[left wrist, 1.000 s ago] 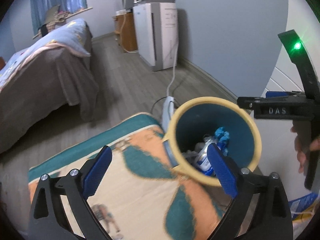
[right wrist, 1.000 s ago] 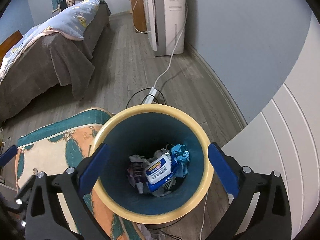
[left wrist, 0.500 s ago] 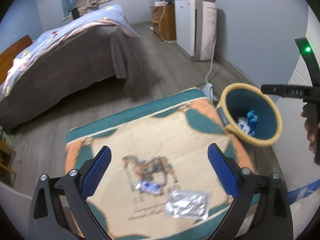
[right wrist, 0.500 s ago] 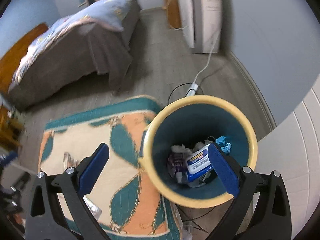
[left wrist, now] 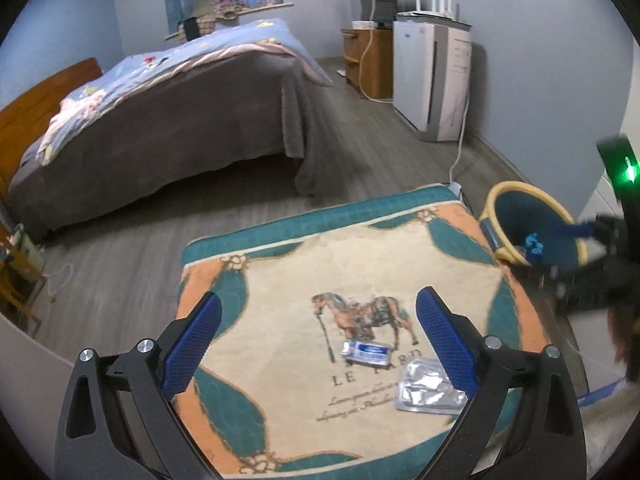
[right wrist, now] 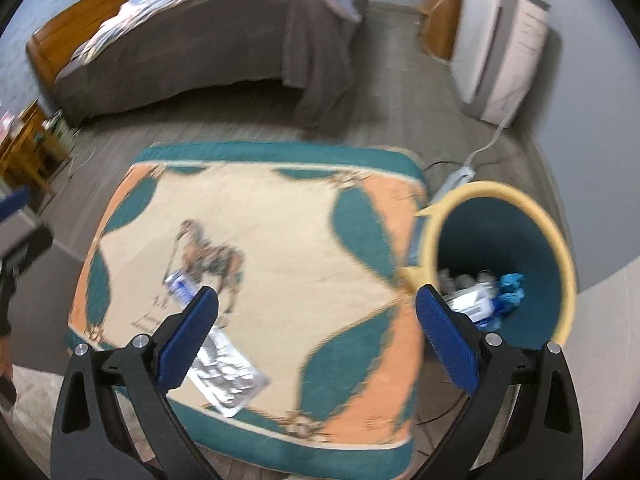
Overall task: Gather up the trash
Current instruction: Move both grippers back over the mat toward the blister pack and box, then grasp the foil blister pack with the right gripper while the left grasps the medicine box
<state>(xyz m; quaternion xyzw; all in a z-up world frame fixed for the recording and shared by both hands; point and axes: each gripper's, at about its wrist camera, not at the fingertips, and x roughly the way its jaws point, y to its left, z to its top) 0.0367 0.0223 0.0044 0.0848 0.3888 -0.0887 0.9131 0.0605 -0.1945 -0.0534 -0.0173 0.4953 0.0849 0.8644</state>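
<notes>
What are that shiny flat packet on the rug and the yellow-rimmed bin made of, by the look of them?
The silvery packet looks like foil or metallised plastic: it is crinkled and throws bright glints. It may be a blister sheet, going by the bumps in the right wrist view, though blur leaves that open. The bin seems to be moulded plastic, with smooth, matte teal walls and a thick, even yellow rim.

We see a woven cloth rug (left wrist: 360, 280), matt; at its 5 o'clock a shiny foil blister pack (left wrist: 428, 392) (crinkled), plus a glossy plastic bin (right wrist: 520, 248).

Both views above rug (left wrist: 280, 280), bedward
</notes>
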